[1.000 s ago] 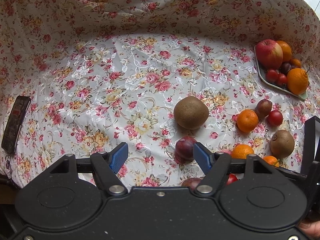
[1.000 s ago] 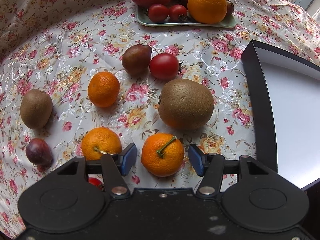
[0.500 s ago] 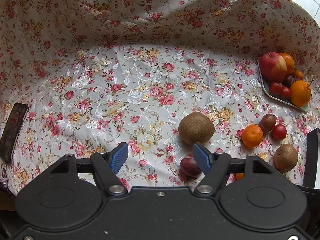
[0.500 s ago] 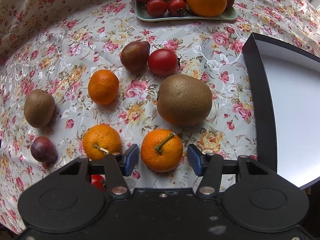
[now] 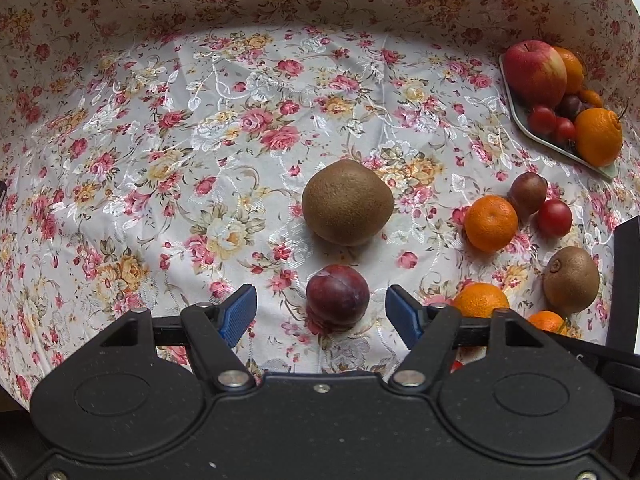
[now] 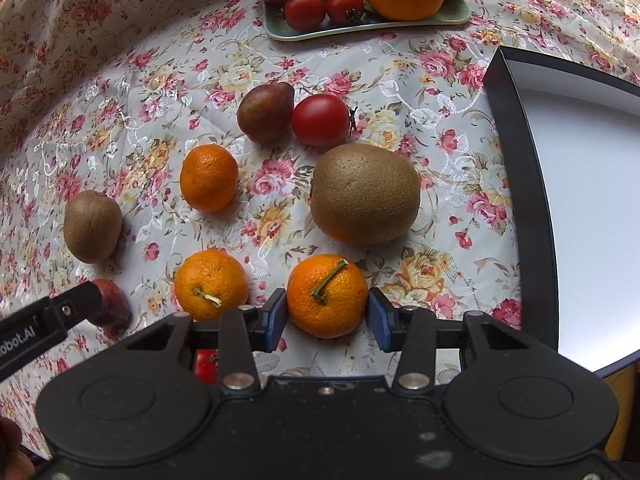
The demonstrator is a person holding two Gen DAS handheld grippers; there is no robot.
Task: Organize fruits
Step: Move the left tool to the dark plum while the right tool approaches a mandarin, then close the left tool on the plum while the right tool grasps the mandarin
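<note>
Floral cloth point(image 5: 224, 128), white with pink and yellow roses, covers the counter and rises in folds along the top of both views. In the right wrist view the right tongs point(image 6: 327, 319) sit at lower centre around a stemmed mandarin point(image 6: 327, 295); their jaws have just been closing, and the blue pads now meet its two sides, so the fruit looks gripped while it rests on the cloth. Just left of it lies a second mandarin point(image 6: 211, 283), with a third point(image 6: 209, 177) above that. A large kiwi point(image 6: 365, 193) sits directly above the gripped fruit, and a dark pear-shaped fruit point(image 6: 264, 111) touches a red tomato point(image 6: 320, 119) higher up. A green plate point(image 6: 448, 16) of fruit fills the top edge, and a black-rimmed white tray point(image 6: 516, 200) takes the right side.

In the left wrist view the left tongs point(image 5: 321, 311) stand wide apart at lower centre, with a plum point(image 5: 337, 294) between the pads and clear of both. A kiwi point(image 5: 347, 202) lies just above the plum.
</note>
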